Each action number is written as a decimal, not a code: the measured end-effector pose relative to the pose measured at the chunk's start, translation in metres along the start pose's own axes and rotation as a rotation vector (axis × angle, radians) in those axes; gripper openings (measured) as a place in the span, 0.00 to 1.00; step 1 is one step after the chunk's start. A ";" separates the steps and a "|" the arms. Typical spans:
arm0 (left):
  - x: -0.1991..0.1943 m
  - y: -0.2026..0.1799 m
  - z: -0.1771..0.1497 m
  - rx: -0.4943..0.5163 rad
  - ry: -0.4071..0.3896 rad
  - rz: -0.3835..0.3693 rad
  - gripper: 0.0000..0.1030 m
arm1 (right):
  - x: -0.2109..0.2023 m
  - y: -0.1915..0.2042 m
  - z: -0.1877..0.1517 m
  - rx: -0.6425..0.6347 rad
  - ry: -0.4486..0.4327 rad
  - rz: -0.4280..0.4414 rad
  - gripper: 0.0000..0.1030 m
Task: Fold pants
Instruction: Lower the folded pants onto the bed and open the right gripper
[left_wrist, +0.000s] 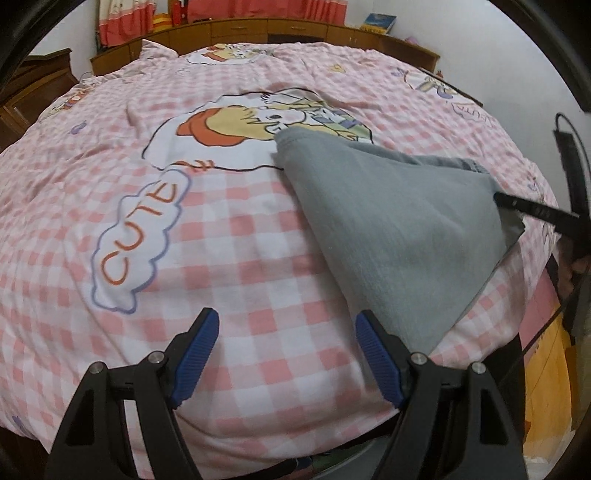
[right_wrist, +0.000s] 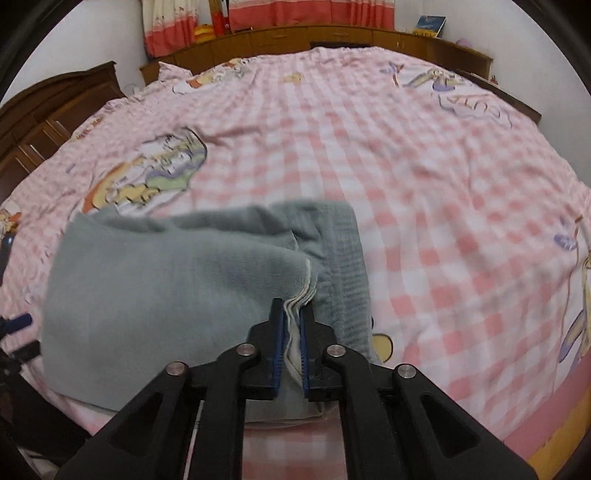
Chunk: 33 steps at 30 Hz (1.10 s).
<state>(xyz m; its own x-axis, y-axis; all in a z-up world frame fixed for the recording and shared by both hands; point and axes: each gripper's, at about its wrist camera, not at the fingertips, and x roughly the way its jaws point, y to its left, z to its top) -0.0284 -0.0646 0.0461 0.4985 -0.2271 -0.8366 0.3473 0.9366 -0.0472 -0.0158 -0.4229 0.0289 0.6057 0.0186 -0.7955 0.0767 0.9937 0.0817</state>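
The grey pants (left_wrist: 399, 229) lie folded on the pink checked bed cover, at the right of the left wrist view. My left gripper (left_wrist: 286, 332) is open and empty, just left of the pants' near corner; its right finger touches or nearly touches the cloth edge. In the right wrist view my right gripper (right_wrist: 293, 314) is shut on the stacked edge of the grey pants (right_wrist: 166, 288), holding it slightly raised. The right gripper also shows as a black bar at the pants' right edge in the left wrist view (left_wrist: 532, 208).
The bed cover (left_wrist: 240, 240) has cartoon prints and a "CUTE" bubble. A wooden headboard shelf (left_wrist: 258, 29) runs along the far side, with a book (left_wrist: 378, 22) and red curtains behind. A wooden cabinet (right_wrist: 55, 107) stands at the left. The bed's near edge is right below both grippers.
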 end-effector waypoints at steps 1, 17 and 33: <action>0.001 -0.001 0.003 0.006 -0.001 0.000 0.78 | 0.000 -0.001 -0.001 0.002 0.000 0.005 0.09; 0.036 0.011 0.089 -0.057 -0.040 -0.081 0.78 | 0.018 -0.004 0.040 -0.018 0.070 0.120 0.34; 0.069 0.007 0.101 -0.106 -0.007 -0.074 0.78 | 0.042 -0.009 0.053 0.047 0.221 0.301 0.13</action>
<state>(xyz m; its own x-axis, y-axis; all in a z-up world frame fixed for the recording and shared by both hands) 0.0886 -0.1010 0.0428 0.4806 -0.2977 -0.8248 0.2973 0.9402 -0.1661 0.0513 -0.4366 0.0263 0.4216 0.3379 -0.8415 -0.0392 0.9339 0.3554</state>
